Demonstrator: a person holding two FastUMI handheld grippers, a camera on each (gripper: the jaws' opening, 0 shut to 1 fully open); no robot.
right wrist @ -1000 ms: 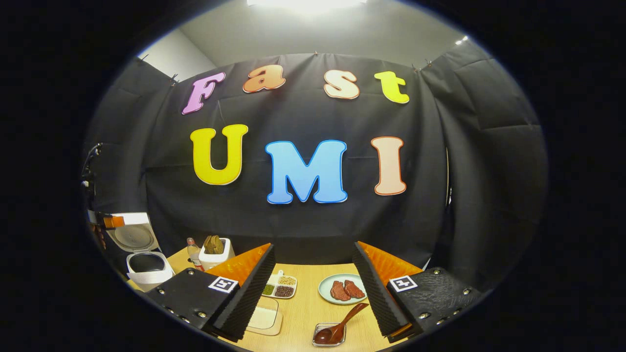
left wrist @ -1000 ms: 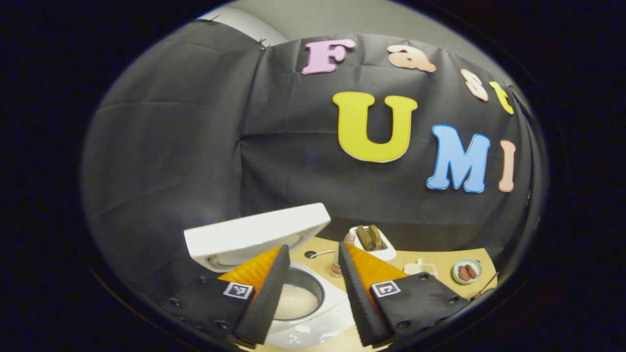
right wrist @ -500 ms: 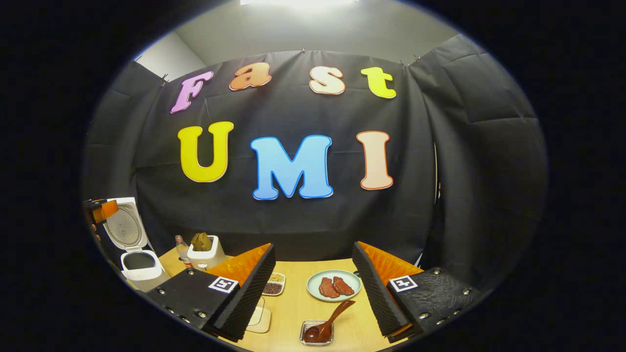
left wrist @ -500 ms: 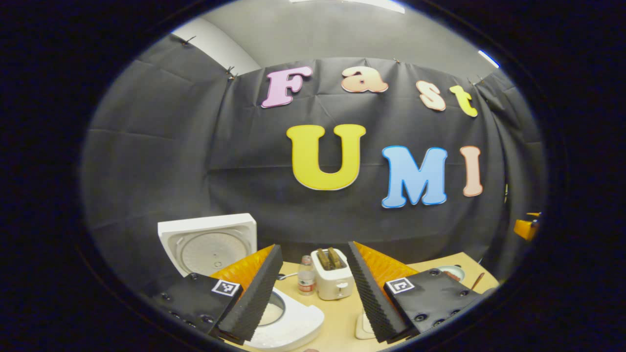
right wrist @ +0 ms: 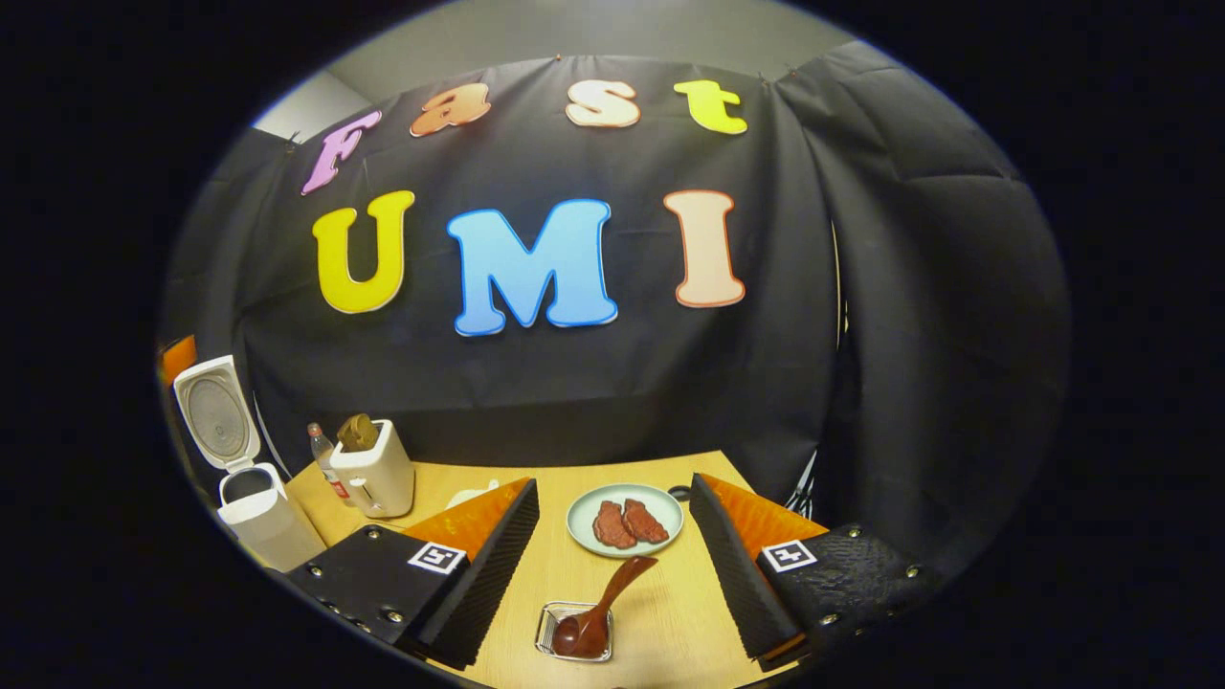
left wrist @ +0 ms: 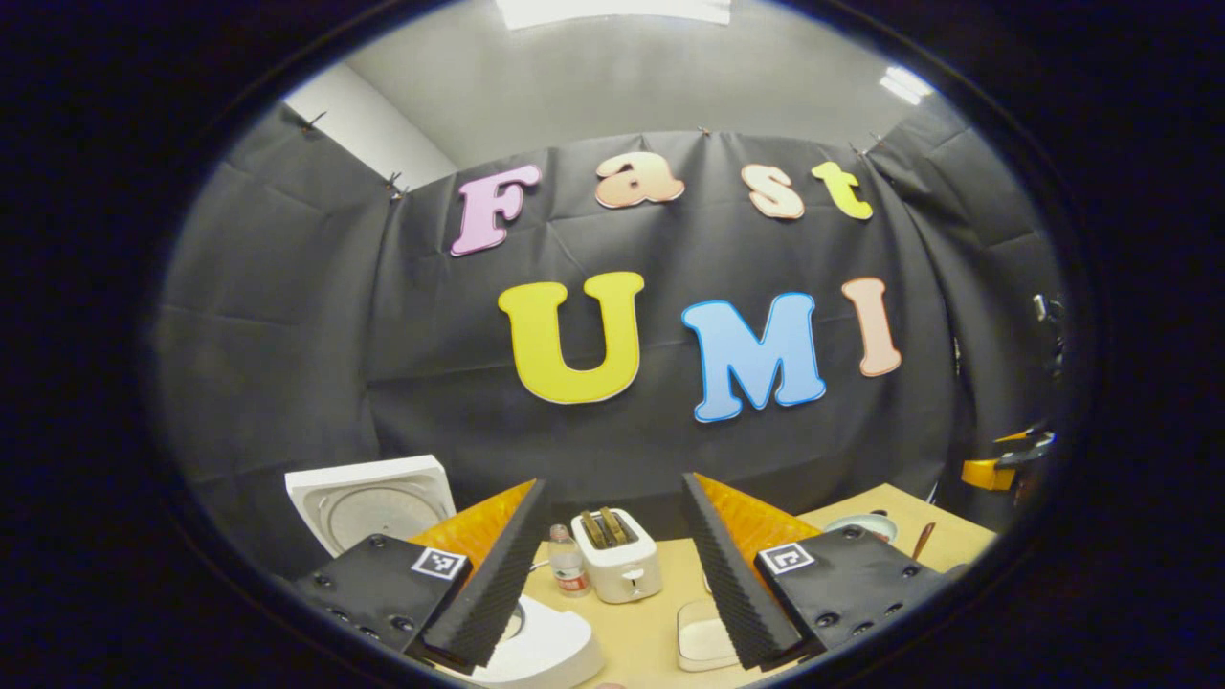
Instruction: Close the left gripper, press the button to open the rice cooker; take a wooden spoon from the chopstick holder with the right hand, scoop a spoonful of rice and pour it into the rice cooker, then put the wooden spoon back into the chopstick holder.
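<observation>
right gripper view: wooden spoon [right wrist: 603,608] | left gripper view: toaster [left wrist: 617,566]

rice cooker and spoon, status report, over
Left tool open, empty. Right tool open, empty, above the wooden spoon lying in a small dish. Rice cooker lid up. Nothing blocking the spoon.

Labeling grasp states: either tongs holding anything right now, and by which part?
Nothing is held. Left tongs and right tongs gape open; the brown wooden spoon rests in its small metal holder.
</observation>
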